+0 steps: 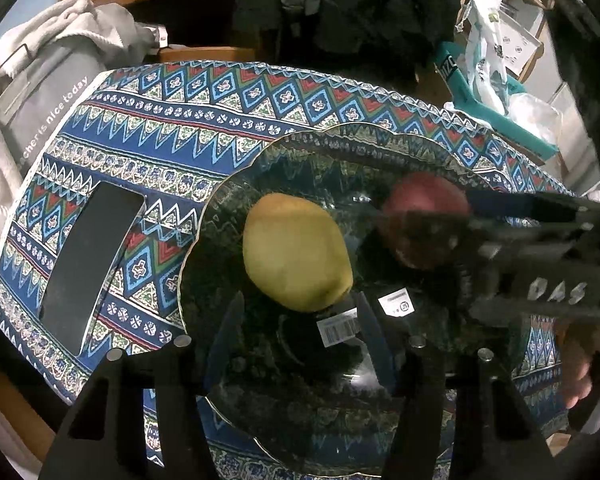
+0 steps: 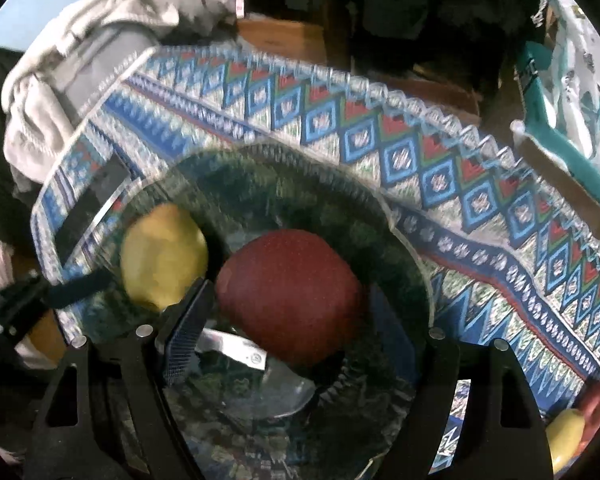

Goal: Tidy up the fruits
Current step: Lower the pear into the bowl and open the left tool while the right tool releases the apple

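Right gripper (image 2: pixel 284 320) sits low in the centre of its own view with the red apple (image 2: pixel 290 296) between its two fingers. The left blue pad appears to press the fruit's left flank; the right pad is partly hidden behind the apple, so I judge it grasping the apple, though contact on that side cannot be confirmed. In the left wrist view the same tool reaches in from the right edge of the frame, its fingers running across the apple (image 1: pixel 422 216). Whether the apple rests on the glass plate (image 2: pixel 404 256) or is just above it cannot be told, and the right view is blurred. The hold looks meant to set the fruit down beside the other one, gathering both on one dish.

Left gripper (image 1: pixel 296 320) is spread wide at the bottom centre of its frame, released and holding nothing, its blue tips just below the yellow fruit (image 1: pixel 296 252). That fruit, probably a lemon or pear, lies on the plate (image 1: pixel 220 208) a little left of centre, apart from the apple.

The apple is dark red, speckled and matte, rounded and broad. The yellow fruit is oval, dull-skinned, with a greenish tint at its lower end. Two white labels (image 1: pixel 340 328) show through the glass. A dark phone (image 1: pixel 88 264) lies on the patterned tablecloth (image 1: pixel 172 128) at the left. More red and yellow fruit (image 2: pixel 568 436) waits at the lower right of the right view.
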`<state>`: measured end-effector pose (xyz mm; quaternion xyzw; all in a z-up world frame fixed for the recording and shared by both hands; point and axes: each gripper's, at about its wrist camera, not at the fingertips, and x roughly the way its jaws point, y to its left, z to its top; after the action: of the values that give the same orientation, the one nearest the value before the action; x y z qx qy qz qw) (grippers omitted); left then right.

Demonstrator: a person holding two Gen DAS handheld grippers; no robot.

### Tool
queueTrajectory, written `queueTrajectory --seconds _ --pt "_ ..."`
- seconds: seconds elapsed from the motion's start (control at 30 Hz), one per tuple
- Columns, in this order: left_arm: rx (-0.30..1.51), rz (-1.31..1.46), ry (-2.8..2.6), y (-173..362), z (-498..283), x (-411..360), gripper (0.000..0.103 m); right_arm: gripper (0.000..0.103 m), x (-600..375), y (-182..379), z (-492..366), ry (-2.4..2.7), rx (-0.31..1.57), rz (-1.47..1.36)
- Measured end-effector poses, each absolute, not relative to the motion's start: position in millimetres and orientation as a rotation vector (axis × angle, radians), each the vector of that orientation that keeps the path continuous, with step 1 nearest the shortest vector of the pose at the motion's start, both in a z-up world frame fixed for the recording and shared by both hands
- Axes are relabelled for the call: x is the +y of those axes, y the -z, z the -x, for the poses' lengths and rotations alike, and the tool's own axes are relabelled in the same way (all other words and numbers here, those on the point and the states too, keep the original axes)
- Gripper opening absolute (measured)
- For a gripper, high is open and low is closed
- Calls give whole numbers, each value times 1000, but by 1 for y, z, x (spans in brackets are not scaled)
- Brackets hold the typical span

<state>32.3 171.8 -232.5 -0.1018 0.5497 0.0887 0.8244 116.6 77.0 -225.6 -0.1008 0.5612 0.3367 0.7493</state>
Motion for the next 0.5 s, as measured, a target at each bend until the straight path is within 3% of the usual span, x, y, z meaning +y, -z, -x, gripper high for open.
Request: queueTrajectory --seconds 0.13,0.5 --pt "1159 211 -189 227 -32 169 68 81 71 206 -119 -735 1186 177" --pt "1076 192 -182 188 -29 159 74 81 50 154 -111 -684 1075 167"
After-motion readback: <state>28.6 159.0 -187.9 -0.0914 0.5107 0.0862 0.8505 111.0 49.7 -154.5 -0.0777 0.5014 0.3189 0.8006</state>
